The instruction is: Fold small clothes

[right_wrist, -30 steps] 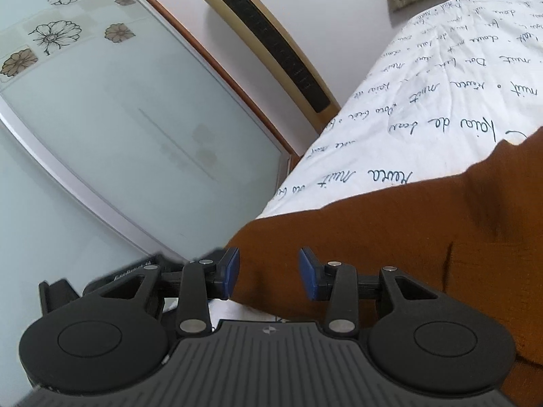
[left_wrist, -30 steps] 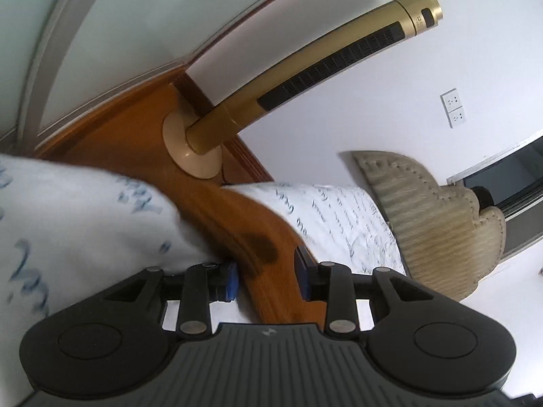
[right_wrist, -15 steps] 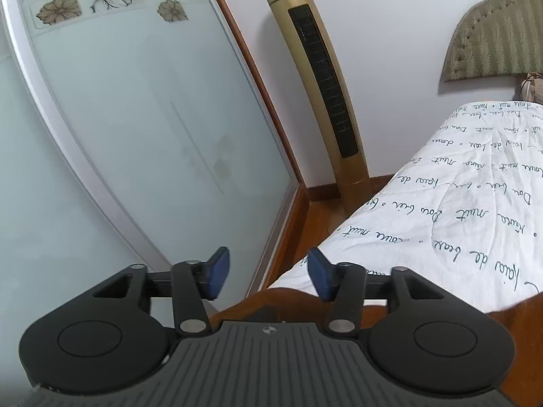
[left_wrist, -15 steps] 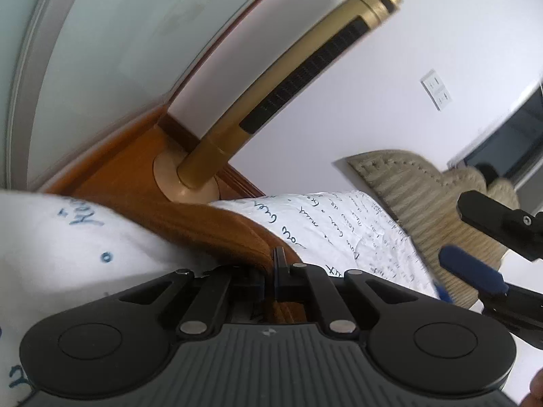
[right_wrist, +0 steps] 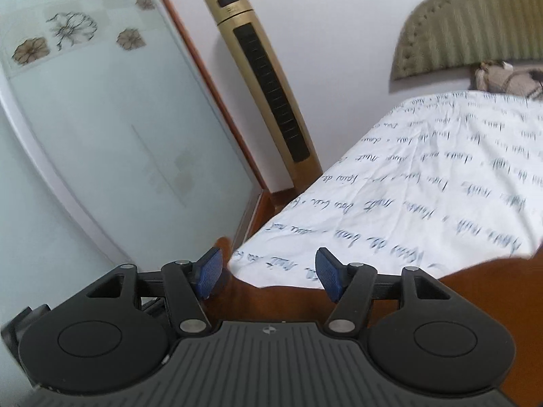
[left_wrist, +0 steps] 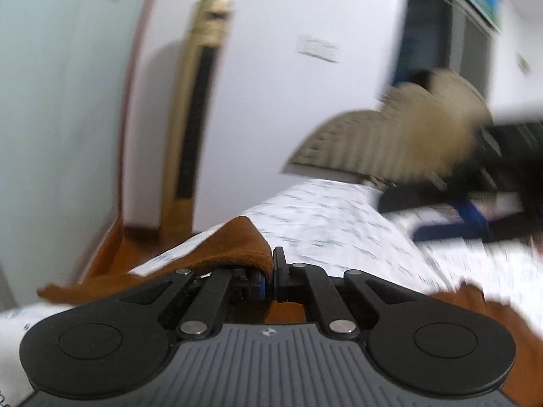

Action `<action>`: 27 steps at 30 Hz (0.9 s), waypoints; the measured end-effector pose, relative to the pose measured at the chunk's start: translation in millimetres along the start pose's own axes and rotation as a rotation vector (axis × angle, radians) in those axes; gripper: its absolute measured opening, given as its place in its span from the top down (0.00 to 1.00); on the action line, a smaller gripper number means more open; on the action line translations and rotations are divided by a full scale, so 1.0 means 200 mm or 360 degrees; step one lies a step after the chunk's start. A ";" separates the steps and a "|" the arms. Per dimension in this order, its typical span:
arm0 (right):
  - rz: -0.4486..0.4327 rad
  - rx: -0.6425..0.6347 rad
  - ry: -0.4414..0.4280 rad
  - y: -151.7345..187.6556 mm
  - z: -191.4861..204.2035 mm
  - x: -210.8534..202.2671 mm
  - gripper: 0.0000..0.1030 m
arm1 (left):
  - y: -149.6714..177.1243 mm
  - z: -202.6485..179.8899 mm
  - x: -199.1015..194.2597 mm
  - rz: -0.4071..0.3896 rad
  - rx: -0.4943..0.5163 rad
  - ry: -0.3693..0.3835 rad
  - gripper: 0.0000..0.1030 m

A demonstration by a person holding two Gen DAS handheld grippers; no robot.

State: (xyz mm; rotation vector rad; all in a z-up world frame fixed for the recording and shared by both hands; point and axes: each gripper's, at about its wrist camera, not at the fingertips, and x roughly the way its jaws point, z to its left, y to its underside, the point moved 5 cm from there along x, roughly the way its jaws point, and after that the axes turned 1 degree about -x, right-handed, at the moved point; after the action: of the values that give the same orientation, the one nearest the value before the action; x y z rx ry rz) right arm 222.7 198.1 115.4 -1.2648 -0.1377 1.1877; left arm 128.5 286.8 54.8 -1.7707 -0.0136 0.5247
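Note:
A brown garment [left_wrist: 234, 247] lies on the white bed sheet with blue script [left_wrist: 332, 224]. My left gripper [left_wrist: 271, 271] is shut on a raised corner of it, and the cloth drapes off to the left. At the right edge of the left wrist view my right gripper [left_wrist: 471, 217] shows as a blur. In its own view the right gripper [right_wrist: 268, 273] hangs above the bed's near corner with its jaws opening and nothing between the blue pads. The brown garment [right_wrist: 475, 281] lies below and to its right on the sheet [right_wrist: 424, 186].
A gold tower fan [right_wrist: 268, 91] stands on the wooden floor between the bed and a frosted glass sliding door [right_wrist: 101, 135] with flower prints. A padded olive headboard [right_wrist: 475, 23] and a small plush toy [right_wrist: 502, 78] are at the far end of the bed.
My left gripper closed on the brown garment's edge, rolled level and lifted it rightward. The right gripper's jaws widened and it rose off the cloth.

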 end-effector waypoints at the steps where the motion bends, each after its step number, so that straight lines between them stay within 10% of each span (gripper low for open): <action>1: 0.0017 -0.0038 -0.0004 -0.01 -0.02 -0.03 0.40 | 0.02 -0.07 -0.01 -0.0003 0.0074 0.0018 0.96; 9: 0.0363 -0.0461 -0.0041 -0.02 0.03 -0.04 0.39 | 0.31 -0.50 -0.08 0.0120 0.0478 0.0175 0.96; 15: 0.0766 -0.1045 -0.0006 0.09 0.33 0.21 0.40 | 0.42 -0.56 -0.06 0.0168 0.0504 0.0132 0.96; 27: 0.1005 -0.1764 0.0055 0.41 0.65 0.65 0.31 | 0.43 -0.52 -0.02 0.0227 0.0473 0.0132 0.96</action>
State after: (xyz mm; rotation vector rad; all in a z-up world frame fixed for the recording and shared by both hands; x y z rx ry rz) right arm 145.1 366.7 34.5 -2.4140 -0.4322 1.7033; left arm 139.1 165.4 -6.3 -1.5069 0.2391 0.5262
